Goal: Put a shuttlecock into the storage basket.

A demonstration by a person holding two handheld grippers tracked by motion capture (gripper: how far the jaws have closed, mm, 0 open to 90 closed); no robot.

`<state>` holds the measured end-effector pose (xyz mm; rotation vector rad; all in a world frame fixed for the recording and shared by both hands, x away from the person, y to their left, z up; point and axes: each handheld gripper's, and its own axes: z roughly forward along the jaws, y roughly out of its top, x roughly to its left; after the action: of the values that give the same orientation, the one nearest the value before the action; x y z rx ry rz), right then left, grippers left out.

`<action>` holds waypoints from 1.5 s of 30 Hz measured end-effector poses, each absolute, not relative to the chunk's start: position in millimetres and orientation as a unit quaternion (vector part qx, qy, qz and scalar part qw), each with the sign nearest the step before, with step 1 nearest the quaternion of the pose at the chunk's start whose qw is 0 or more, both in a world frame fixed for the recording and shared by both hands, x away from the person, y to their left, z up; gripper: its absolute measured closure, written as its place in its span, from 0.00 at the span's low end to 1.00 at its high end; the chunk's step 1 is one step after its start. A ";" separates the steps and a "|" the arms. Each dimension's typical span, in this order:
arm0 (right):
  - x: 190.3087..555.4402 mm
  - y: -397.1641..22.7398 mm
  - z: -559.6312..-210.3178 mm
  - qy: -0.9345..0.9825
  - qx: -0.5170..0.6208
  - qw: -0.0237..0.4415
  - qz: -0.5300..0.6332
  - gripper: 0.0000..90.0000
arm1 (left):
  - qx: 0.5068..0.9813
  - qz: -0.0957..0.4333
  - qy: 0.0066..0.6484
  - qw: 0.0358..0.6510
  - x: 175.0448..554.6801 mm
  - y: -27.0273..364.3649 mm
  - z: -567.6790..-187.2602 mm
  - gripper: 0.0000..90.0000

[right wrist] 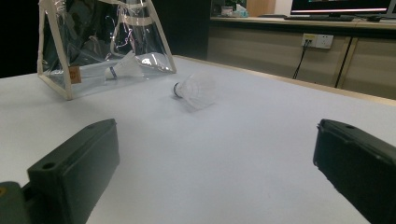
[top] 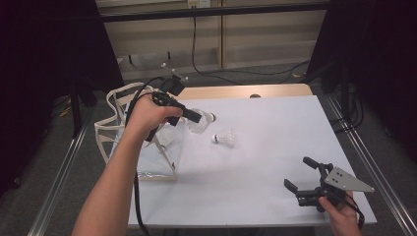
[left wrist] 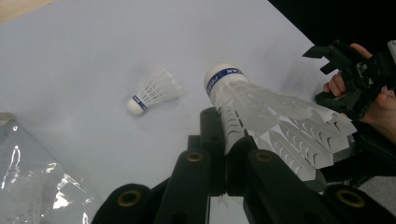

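My left gripper (top: 195,118) is shut on a white shuttlecock (top: 202,124) and holds it above the table, just right of the clear bag (top: 147,162). In the left gripper view the jaws (left wrist: 224,135) pinch its feather skirt near the cork, and the blue-banded cork (left wrist: 223,80) points away. A second shuttlecock (top: 225,137) (left wrist: 154,91) (right wrist: 196,88) lies on its side on the white table. A third shuttlecock (right wrist: 123,67) shows through the bag's clear wall (right wrist: 93,46). My right gripper (top: 307,178) (right wrist: 215,172) stands open near the front right corner, nothing between its jaws.
The clear bag with cream trim stands at the table's left edge (left wrist: 28,177). The white tabletop (top: 275,128) stretches between the two grippers. Metal rails (top: 366,162) run along both sides of the table. The other hand and its gripper (left wrist: 355,74) show far off.
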<state>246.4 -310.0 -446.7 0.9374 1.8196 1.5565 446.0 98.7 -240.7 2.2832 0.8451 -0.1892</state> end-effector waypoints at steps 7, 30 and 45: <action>246.2 -309.9 -446.5 0.678 0.351 0.282 0.581 0.00 | 0.876 -0.070 0.330 0.345 445.9 99.1 -236.5 1.00; 246.2 -310.0 -446.4 0.678 0.351 0.283 0.581 0.00 | 0.872 -0.061 0.342 0.346 450.1 107.3 -227.5 1.00; 246.1 -309.7 -446.3 0.677 0.351 0.283 0.582 0.00 | 0.865 -0.049 0.354 0.352 452.3 113.2 -217.3 1.00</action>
<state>246.1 -309.7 -446.3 0.9388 1.8128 1.5577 452.3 113.2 -217.3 2.2390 0.9172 -0.1258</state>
